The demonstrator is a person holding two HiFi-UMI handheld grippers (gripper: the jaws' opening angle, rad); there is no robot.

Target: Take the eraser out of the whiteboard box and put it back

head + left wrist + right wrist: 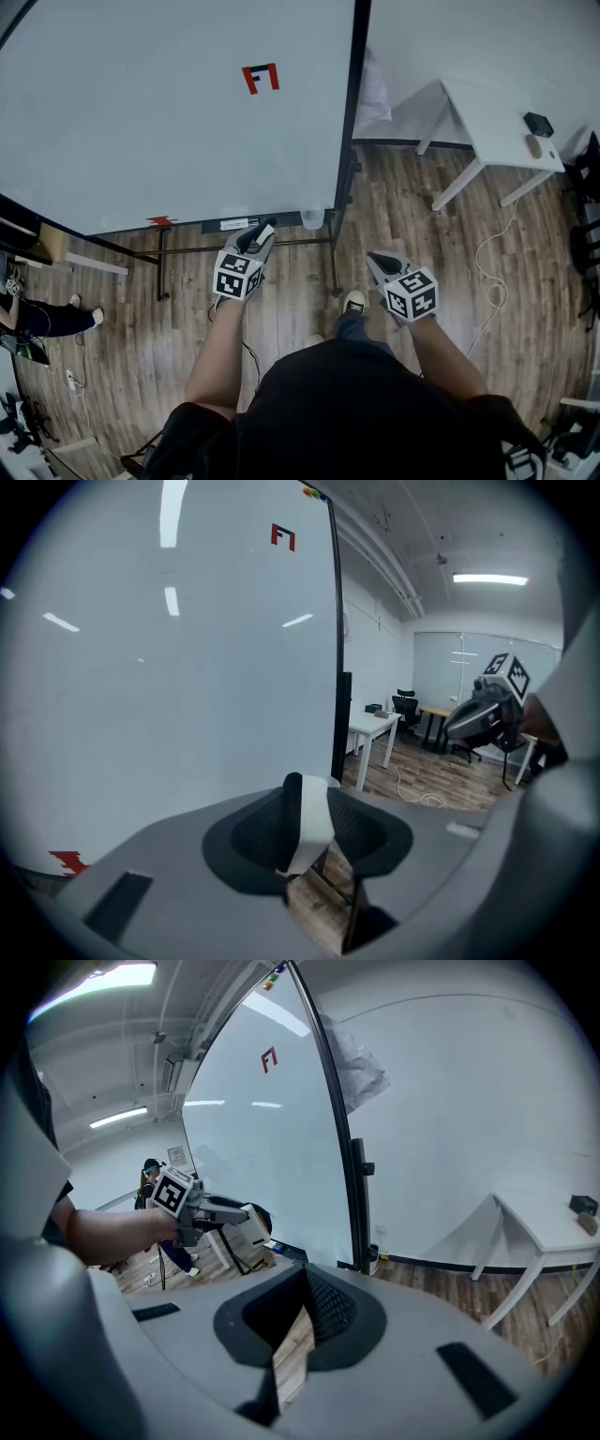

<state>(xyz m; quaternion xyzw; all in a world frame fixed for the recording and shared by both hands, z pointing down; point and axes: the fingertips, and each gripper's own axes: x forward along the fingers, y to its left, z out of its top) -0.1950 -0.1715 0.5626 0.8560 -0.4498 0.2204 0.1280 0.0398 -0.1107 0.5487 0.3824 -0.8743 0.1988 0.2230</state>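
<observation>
Head view: my left claw (262,234) hangs near the wide white whiteboard's (141,103) bottom rail, with the small translucent box (312,217) just to its right. Left gripper view: it's clenched on the white-and-black block eraser (307,822), which is out of the box. I'd keep that squeeze, line the eraser up above the box mouth, then lower it straight in. Right gripper view: my right claw (302,1283) is pinched together and empty.

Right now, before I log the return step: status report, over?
Left gripper shut on eraser, held off the whiteboard. Right gripper shut, empty. Nothing seen in the way.
</observation>
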